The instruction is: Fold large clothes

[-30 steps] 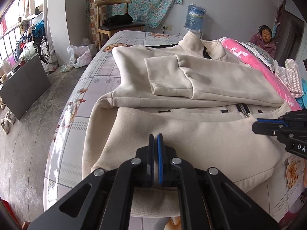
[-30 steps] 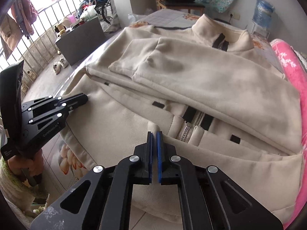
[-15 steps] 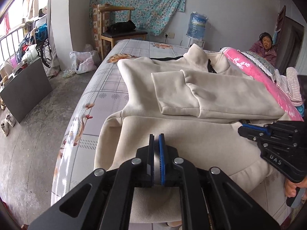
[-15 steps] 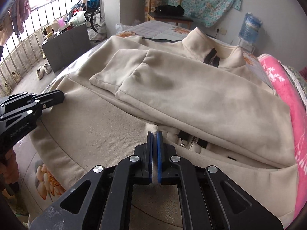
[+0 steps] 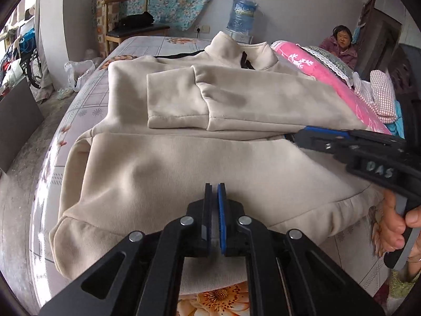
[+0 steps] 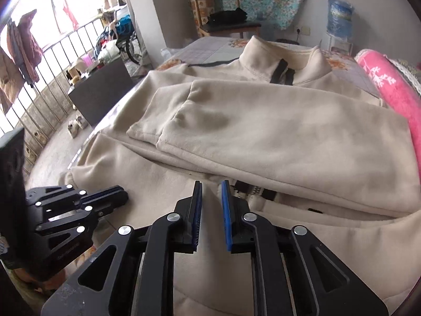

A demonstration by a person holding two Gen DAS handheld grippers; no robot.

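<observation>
**Cream jacket half folded on the bed, one pair of fingers just parting**

While the cream jacket (image 5: 163,179) lies spread across the flowered bed (image 5: 79,100), its near hem has been brought up over the lower body, and both tools sit right at that near fold. The left gripper (image 5: 215,192) has its fingers (image 5: 208,210) drawn almost together, with a thin strip of the cream cloth showing in the slit between the blue pads; they appear to pinch the folded hem. To its right, the right gripper (image 6: 211,187) has just been opening: its fingers (image 6: 226,205) now stand a narrow way apart, the fleece lying beneath and between them but the pads not pressing on it. A hand (image 5: 394,226) grips that tool's handle at the right edge of the left-wrist view.

Just beyond the fold, a short run of the zip (image 6: 252,192) with dark tabs peeps out from under the sleeves (image 5: 236,100), which lie crossed over the chest, cuffs towards the left. Farther on stands the collar (image 6: 284,63), upright at the far end of the jacket. A pink blanket (image 5: 329,79) runs along the right side of the bed. Against the far wall are a wooden chair (image 6: 223,18), a water bottle (image 5: 243,13) and a seated person (image 5: 342,44).
</observation>
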